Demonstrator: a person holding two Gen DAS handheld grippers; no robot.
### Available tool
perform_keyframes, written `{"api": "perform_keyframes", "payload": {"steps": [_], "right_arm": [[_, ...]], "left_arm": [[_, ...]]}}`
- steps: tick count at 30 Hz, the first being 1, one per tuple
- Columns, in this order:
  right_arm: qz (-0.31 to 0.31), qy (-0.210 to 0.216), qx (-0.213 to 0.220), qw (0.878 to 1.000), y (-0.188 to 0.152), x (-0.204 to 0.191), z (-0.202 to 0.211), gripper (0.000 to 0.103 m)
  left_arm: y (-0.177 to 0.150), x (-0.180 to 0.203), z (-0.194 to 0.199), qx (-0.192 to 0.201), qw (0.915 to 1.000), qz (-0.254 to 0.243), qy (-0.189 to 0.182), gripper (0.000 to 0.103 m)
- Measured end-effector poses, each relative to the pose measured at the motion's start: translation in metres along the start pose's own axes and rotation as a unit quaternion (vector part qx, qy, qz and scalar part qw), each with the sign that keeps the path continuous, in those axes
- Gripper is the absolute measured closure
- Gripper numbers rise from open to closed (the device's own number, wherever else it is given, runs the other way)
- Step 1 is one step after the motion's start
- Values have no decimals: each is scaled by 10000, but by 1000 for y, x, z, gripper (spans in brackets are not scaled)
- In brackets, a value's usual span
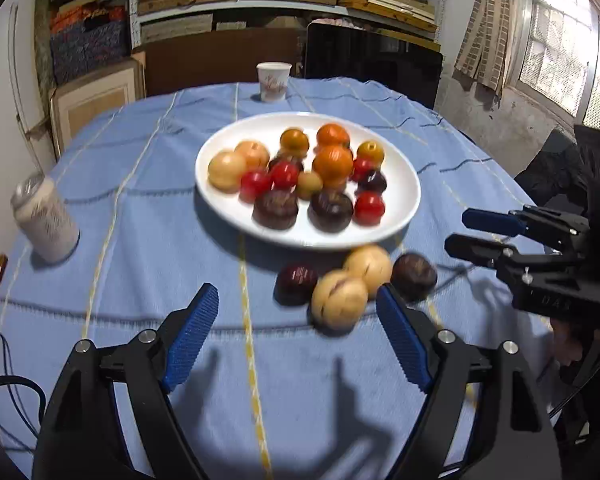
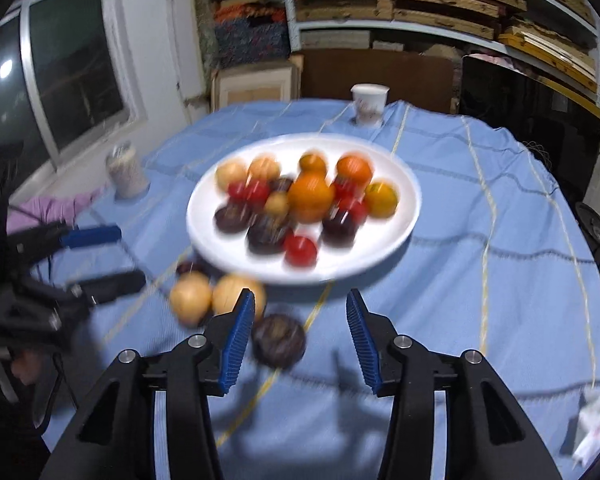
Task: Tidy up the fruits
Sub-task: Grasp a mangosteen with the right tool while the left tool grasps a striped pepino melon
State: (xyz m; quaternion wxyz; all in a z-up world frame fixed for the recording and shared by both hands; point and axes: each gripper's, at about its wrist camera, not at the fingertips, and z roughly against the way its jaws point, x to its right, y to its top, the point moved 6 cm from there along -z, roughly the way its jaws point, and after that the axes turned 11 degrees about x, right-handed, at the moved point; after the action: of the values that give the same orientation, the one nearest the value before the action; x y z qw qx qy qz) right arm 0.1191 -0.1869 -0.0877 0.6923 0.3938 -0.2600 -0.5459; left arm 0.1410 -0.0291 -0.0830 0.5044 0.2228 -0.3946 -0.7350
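A white plate (image 1: 400, 196) (image 2: 204, 224) in the middle of the blue tablecloth holds several oranges, red, pale yellow and dark purple fruits. In front of it lie loose fruits: a dark red one (image 1: 296, 282), two pale yellow ones (image 1: 340, 304) (image 1: 368, 266) and a dark purple one (image 1: 414, 276) (image 2: 278, 342). My left gripper (image 1: 296, 300) (image 2: 130, 254) is open just above the cloth, with the nearer yellow fruit beside its right pad. My right gripper (image 2: 300, 300) (image 1: 458, 231) is open. The dark purple fruit sits low between its pads, close to the left one.
A paper cup (image 1: 274, 80) (image 2: 368, 104) stands behind the plate. A pale jar (image 1: 44, 220) (image 2: 126, 174) stands at the table's left edge, and a small white carton (image 2: 596, 428) at its near right edge. Shelves and boards fill the back wall.
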Motion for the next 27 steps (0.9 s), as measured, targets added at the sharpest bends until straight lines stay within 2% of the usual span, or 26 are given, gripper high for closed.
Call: {"api": "perform_keyframes", "payload": {"steps": [5,10,15,16,21,27], "right_arm": [[441,-224,-187,9986,-25,-23,-10,55],[716,-582,-320,9952,-30,-27,-27,55],[526,-773,-512,9943,-30,-20,-48,55],[500,-774,-532,9943,-31,-19,-49,63],[360,-598,-451,9965,-34,-24,-36,63],[-41,-318,-155,9994,-36,-26,-7,62]], "left_arm": [[-33,-10,-3,-259,9995,144,85,24],[-39,-6,-2,-277,9996,65,66,24],[-39,1,-3,-278,9996,-36,69,24],[-39,2,-4,-293,9995,-44,74,24],[-33,8,-10,-268,9995,-41,153,24],[-21,14,-29,-295,9991,286,119,24]]}}
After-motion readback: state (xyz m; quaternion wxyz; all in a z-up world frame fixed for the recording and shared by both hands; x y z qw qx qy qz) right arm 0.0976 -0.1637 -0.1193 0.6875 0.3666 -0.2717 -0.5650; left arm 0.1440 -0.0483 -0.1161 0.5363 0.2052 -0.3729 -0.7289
